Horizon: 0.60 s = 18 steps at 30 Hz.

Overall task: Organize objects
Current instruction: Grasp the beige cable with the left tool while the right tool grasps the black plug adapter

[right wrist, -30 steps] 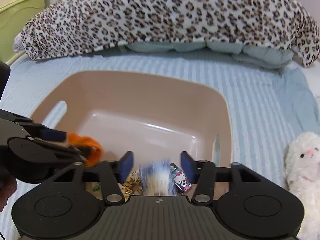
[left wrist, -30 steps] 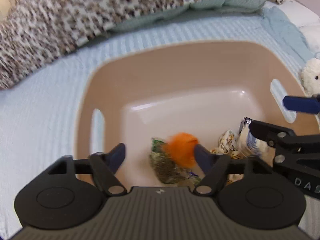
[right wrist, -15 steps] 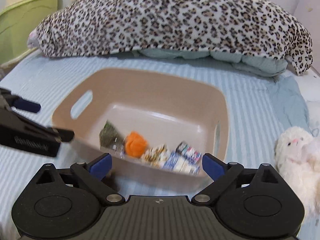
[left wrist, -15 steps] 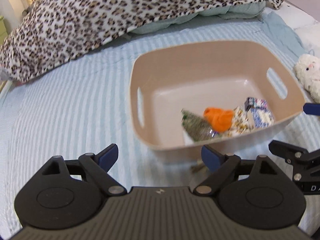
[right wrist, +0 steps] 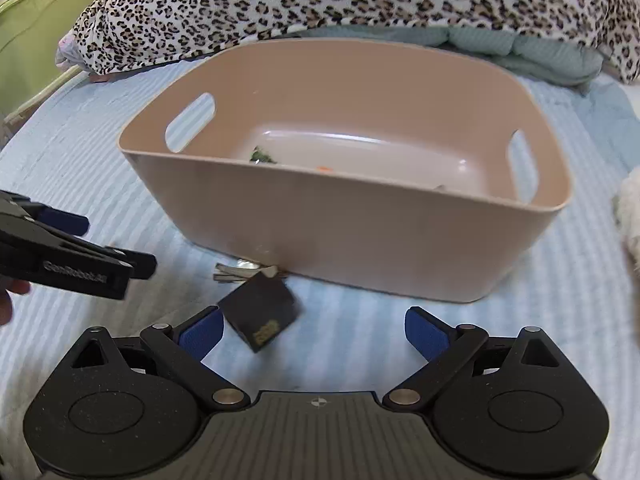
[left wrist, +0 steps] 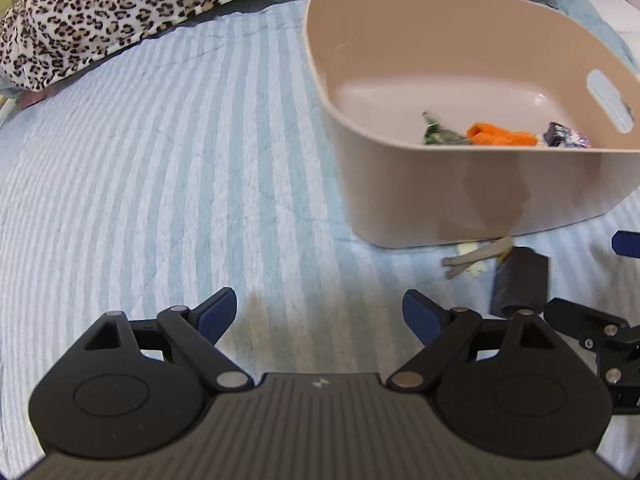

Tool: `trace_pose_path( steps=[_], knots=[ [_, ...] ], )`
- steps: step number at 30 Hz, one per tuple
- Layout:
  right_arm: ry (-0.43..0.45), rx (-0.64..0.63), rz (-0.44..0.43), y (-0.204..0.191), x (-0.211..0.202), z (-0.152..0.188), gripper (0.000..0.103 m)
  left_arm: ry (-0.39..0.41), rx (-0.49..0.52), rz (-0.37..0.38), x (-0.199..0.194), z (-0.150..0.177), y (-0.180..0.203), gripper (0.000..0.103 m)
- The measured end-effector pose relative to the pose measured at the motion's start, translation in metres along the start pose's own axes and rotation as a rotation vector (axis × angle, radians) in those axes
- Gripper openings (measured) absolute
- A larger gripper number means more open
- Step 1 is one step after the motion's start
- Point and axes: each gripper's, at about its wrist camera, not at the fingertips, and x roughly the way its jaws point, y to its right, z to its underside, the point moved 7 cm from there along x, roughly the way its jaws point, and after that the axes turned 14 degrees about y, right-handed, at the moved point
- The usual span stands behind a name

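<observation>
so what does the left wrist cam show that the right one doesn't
Only the left view shows the bin's contents clearly: a green packet, an orange item and a purple wrapper. Only the right view shows a white plush and green furniture. Both show the tan bin, the black box and clips lying in front of it, the striped bedspread, and the left gripper and right gripper open.

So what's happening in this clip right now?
A person is tidying small items off a striped bedspread into a beige bin. Both tools, left tool and right tool, are open and hold nothing. A black box and flat packets lie outside the bin; an orange item is inside.
</observation>
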Motion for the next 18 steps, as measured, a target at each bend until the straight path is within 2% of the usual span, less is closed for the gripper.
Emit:
trace_pose_path(
  steps=[9, 13, 18],
  knots=[
    [-0.014, 0.043, 0.005, -0.014, 0.031, 0.011, 0.098, 0.004, -0.029, 0.025, 0.013, 0.004, -0.007, 0.09],
    [-0.012, 0.096, 0.056, -0.001, 0.042, 0.013, 0.096, 0.019, -0.019, 0.034, 0.011, 0.002, -0.003, 0.09],
    [-0.02, 0.042, 0.128, 0.018, 0.04, 0.015, 0.09, 0.023, -0.015, 0.069, 0.009, 0.002, 0.008, 0.09]
  ],
)
